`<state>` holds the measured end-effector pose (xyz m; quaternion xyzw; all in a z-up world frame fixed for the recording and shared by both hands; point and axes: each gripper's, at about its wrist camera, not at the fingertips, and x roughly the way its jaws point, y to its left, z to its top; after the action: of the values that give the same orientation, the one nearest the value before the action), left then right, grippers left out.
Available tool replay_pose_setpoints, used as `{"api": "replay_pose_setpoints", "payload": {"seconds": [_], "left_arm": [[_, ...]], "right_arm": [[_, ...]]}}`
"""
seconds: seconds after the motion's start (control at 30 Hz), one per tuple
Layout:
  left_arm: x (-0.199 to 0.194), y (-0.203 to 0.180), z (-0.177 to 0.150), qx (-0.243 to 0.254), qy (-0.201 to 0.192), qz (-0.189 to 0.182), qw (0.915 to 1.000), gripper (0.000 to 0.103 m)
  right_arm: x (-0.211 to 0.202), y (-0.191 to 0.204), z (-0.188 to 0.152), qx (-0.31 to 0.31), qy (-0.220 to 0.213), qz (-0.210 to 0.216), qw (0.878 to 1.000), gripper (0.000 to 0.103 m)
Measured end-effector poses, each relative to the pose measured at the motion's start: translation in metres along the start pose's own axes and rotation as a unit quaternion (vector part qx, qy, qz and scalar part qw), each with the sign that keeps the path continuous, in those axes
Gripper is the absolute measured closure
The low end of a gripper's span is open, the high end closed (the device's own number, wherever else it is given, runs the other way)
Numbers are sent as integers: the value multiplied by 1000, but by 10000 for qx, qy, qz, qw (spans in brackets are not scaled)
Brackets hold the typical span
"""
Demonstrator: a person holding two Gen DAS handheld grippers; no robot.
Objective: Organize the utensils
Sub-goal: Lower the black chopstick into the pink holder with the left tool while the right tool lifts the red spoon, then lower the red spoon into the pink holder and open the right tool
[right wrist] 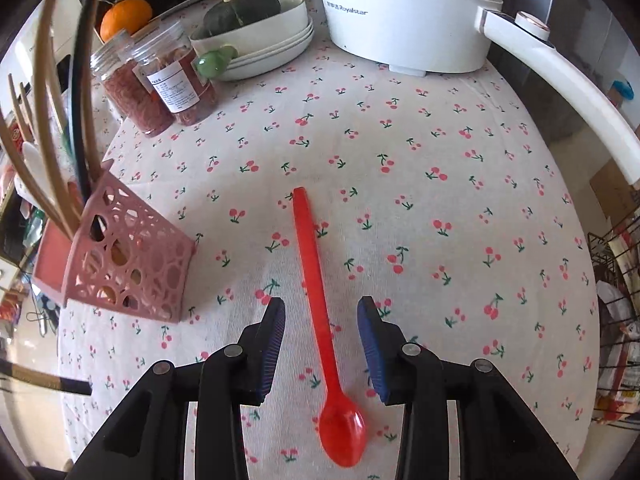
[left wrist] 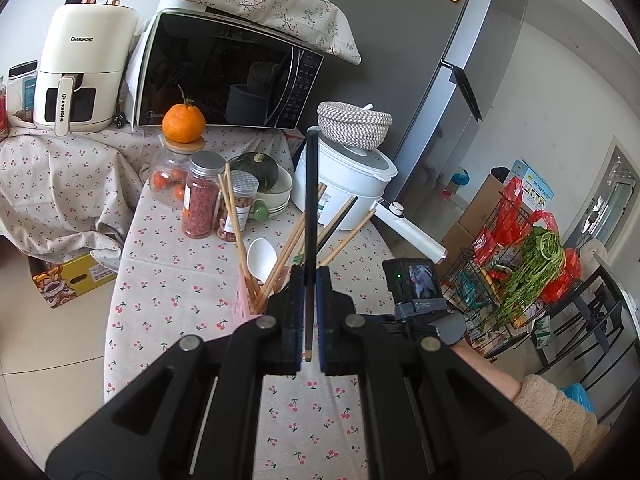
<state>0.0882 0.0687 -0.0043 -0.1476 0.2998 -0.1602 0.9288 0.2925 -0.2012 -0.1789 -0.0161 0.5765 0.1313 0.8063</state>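
My left gripper [left wrist: 310, 276] is shut on a black chopstick [left wrist: 311, 200], which stands upright between its pads. Just behind it, the pink openwork utensil holder [left wrist: 245, 296] holds several wooden chopsticks [left wrist: 232, 208] and a white spoon [left wrist: 261, 258]; the gripper hides most of the holder. In the right wrist view the holder [right wrist: 132, 264] stands at the left. A red plastic spoon [right wrist: 316, 280] lies flat on the cherry-print tablecloth [right wrist: 440, 160], bowl toward me. My right gripper [right wrist: 322, 308] is open, its jaws on either side of the spoon's handle and clear of it.
A white electric pot [right wrist: 408, 12] with a long handle stands at the back. Two jars [right wrist: 160, 80] and stacked bowls [right wrist: 272, 52] with a green squash are back left. A microwave [left wrist: 224, 72], an air fryer [left wrist: 84, 68], a fridge [left wrist: 420, 60] and a wire rack of groceries [left wrist: 520, 280] surround the table.
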Motion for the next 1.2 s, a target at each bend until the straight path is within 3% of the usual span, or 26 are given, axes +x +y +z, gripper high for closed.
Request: {"api": "replay_pose_setpoints", "payload": {"seconds": [0.07, 0.1, 0.13, 0.3, 0.47, 0.67, 1.03, 1.2], "left_arm": [[-4, 3, 3, -54, -104, 6, 9999, 97], [-6, 5, 4, -87, -169, 11, 9998, 97], [-7, 7, 6, -116, -233, 21, 9997, 97], [-5, 15, 13, -306, -597, 153, 9976, 97], [8, 18, 17, -460, -754, 196, 9959, 97], [28, 3, 13, -42, -696, 400, 9968, 97], [77, 21, 6, 11, 199, 516, 9985, 95], [55, 23, 9, -190, 113, 589, 9980, 55]], "right_arm": [[14, 6, 5, -125, 57, -197, 9997, 69], [20, 8, 6, -209, 81, -337, 9992, 77], [19, 12, 6, -326, -87, -426, 9985, 94], [12, 1, 5, -151, -240, -342, 9990, 94], [-32, -14, -1, 69, -806, -90, 9967, 94], [-85, -17, -7, 131, -1438, 170, 9894, 94], [-155, 24, -27, 246, -2675, 739, 9604, 94], [-175, 51, -28, 374, -3409, 777, 9362, 94]]}}
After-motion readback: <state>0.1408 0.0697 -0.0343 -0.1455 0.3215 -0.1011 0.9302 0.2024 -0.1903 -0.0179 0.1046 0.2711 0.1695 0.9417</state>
